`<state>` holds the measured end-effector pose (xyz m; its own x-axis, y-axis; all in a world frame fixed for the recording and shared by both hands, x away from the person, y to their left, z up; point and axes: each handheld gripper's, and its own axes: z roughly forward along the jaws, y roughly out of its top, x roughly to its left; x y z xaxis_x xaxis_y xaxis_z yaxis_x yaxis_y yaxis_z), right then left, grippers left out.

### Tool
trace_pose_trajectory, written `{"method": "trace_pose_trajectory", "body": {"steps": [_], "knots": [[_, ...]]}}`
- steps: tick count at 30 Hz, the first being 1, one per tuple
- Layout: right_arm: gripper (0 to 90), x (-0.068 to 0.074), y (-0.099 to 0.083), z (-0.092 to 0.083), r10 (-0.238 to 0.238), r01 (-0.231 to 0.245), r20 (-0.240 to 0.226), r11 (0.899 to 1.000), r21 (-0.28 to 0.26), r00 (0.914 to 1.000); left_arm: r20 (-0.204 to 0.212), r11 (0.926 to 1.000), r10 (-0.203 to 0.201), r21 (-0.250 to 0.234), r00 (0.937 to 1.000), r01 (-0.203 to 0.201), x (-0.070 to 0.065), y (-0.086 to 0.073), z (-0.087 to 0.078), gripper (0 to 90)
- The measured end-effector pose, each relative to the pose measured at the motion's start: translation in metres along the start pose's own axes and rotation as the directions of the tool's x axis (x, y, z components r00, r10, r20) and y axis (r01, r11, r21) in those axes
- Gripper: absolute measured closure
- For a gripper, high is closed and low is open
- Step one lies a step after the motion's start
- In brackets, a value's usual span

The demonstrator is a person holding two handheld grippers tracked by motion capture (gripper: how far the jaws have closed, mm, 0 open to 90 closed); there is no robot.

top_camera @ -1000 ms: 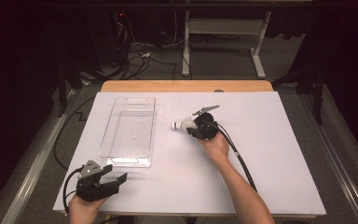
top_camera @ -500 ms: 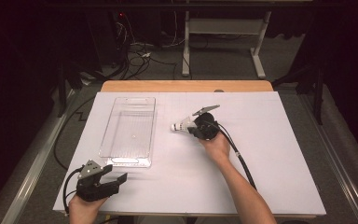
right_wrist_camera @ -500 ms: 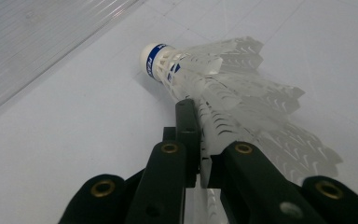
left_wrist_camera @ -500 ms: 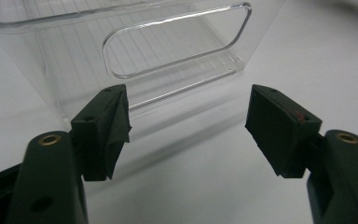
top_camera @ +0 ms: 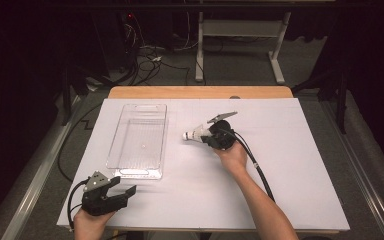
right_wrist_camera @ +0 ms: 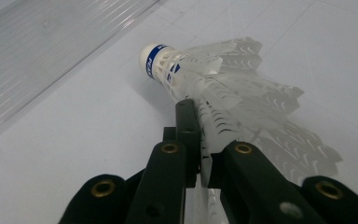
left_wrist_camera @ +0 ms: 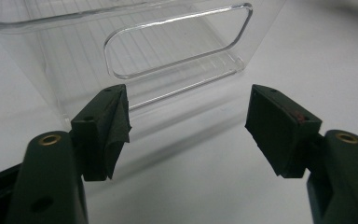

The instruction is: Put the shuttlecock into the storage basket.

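Shuttlecock [top_camera: 196, 133] feathers sit pinched between the jaws of the right gripper [top_camera: 211, 137], whose jaws have just been closing and now clench its white skirt, while its cork tip points toward the clear tray [top_camera: 139, 170] and it lies on the white table [top_camera: 290, 165], just right of that tray. One shuttlecock, one tray and two grippers are here; the left gripper [top_camera: 122, 192] rests near the table's front left corner, jaws apart and holding nothing, facing the tray's handle end.

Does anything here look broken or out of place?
Yes: on the left gripper, the dark pad lining one jaw is peeling, its edge curling loose. The opposite pad lies flat. Also, the right gripper pinches the shuttlecock by its thin feather skirt, which looks squashed there.
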<state>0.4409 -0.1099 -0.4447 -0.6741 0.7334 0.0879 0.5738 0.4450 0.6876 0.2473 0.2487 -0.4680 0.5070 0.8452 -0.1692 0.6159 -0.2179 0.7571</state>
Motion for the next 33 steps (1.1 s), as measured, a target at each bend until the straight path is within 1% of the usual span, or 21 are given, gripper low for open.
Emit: {"method": "trace_pose_trajectory", "body": {"steps": [9, 21, 33], "knots": [[89.3, 0.0, 0.003, -0.007, 0.006, -0.006, -0.013, 1.0, -0.008, 0.9999, -0.003, 1.0, -0.006, -0.005, 1.0, 0.006, 0.0, 0.0, 0.0, 31.1], [89.2, 0.004, 0.011, -0.013, 0.0, -0.001, -0.023, 1.0, -0.018, 0.9997, -0.002, 1.0, -0.004, -0.004, 1.0, 0.004, 0.001, 0.0, 0.0, 31.2], [89.3, 0.007, 0.019, -0.017, -0.007, 0.006, -0.038, 1.0, -0.026, 0.9992, -0.007, 0.9999, -0.01, -0.005, 0.9999, 0.01, 0.003, 0.0, 0.0, 31.2]]}}
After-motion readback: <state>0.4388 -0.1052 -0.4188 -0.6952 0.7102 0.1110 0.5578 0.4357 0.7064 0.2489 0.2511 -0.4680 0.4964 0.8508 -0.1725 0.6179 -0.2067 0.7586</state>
